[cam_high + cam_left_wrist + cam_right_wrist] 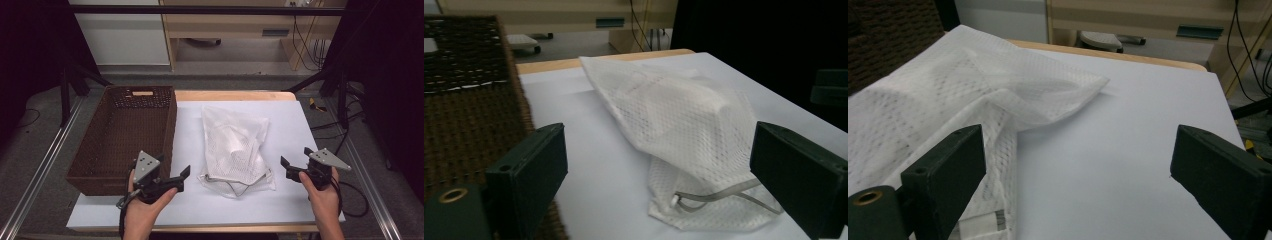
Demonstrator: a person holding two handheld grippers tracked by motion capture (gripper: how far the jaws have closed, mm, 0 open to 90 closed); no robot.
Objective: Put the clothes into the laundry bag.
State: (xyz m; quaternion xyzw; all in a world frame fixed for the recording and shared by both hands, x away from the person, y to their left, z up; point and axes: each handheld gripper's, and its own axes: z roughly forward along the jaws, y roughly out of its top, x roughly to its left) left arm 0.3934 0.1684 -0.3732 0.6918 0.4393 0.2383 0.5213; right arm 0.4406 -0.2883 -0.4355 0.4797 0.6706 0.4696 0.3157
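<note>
A white mesh laundry bag (235, 147) lies crumpled in the middle of the white tabletop (280, 200), its far end folded into a peak and its near end spread flat, where a grey drawstring cord (239, 189) loops out toward the person. The left gripper (174, 176) is held low at the near edge of the table by the left hand (145, 207), just beside the near right corner of the brown wicker basket (125, 135), its jaws spread wide with nothing between them and pointing toward the bag's near end. The right gripper (296, 162), gripped by the right hand (322, 197), hovers to the right of the bag, its jaws likewise wide apart and empty, aimed leftward at it. The basket stands along the table's left edge, close to the bag. Bare tabletop lies open between the bag and the right edge, and in a strip along the near edge.
</note>
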